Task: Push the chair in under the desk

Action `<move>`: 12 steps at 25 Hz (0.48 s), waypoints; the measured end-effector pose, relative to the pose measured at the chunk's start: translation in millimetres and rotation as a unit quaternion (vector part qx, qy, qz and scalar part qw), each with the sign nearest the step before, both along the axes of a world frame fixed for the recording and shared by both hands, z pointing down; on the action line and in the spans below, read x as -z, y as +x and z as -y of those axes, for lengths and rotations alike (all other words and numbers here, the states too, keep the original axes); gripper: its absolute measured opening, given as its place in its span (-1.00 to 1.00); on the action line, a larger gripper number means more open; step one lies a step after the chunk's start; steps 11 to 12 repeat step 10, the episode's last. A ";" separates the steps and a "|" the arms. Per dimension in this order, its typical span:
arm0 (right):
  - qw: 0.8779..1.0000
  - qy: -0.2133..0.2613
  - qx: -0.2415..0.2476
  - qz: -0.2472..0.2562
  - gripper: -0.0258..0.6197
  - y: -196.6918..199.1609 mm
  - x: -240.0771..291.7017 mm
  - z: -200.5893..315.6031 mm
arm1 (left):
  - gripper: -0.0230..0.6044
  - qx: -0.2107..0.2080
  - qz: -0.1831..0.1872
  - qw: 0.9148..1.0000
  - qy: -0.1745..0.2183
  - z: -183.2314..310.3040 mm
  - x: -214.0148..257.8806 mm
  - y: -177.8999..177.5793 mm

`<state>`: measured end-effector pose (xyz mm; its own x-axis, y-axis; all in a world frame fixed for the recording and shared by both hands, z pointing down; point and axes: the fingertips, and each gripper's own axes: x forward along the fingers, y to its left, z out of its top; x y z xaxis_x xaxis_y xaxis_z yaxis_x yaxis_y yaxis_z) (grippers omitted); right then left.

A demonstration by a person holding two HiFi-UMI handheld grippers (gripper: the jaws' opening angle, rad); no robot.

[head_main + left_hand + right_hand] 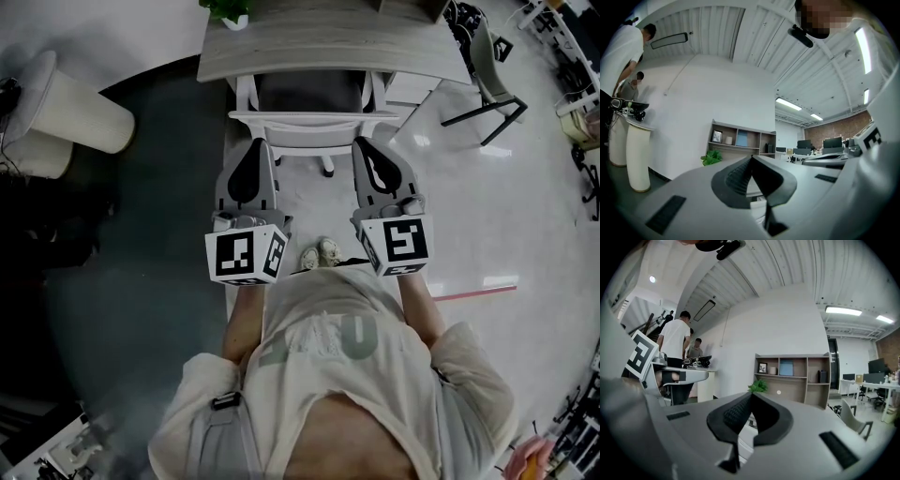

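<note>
The chair (309,118), white-framed with a dark seat, stands with its seat partly under the pale wooden desk (328,52), its back rail facing the person. The left gripper (260,142) and the right gripper (362,142) are held side by side, their tips reaching the chair's back on either side; whether they touch it cannot be told from the head view. In the left gripper view the dark pads meet at a point with nothing between them, so the left gripper is closed and empty. The right gripper view shows the same, pads pressed together on nothing. Each gripper carries a cube with black-and-white square markers, the left cube (246,253) and the right cube (396,244); these are patterns, not words. The person's pale shirt (319,328) bears large grey lettering, creased, of which only something like a "U" can be read. A red stripe (473,293) crosses the floor at the right. A potted plant (225,9) stands at the desk's corner, and a shelf unit (792,376) lines the far wall; its contents are too small to read.
</note>
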<state>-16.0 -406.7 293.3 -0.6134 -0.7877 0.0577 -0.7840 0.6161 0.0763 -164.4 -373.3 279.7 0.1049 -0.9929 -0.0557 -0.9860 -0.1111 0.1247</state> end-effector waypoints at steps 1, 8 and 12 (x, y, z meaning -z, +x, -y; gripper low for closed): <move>1.000 0.002 0.001 0.000 -0.87 -0.6 0.3 0.7 | -0.88 0.001 0.000 1.000 0.000 0.1 -0.4 -1.0; 1.000 0.006 0.009 -0.001 -0.87 -1.9 -1.4 6.1 | -0.88 0.010 -0.001 1.000 -0.005 3.6 -5.6 -5.2; 1.000 0.006 0.009 -0.004 -0.87 -2.8 -2.9 8.7 | -0.88 0.012 -0.003 1.000 -0.005 6.0 -5.8 -7.4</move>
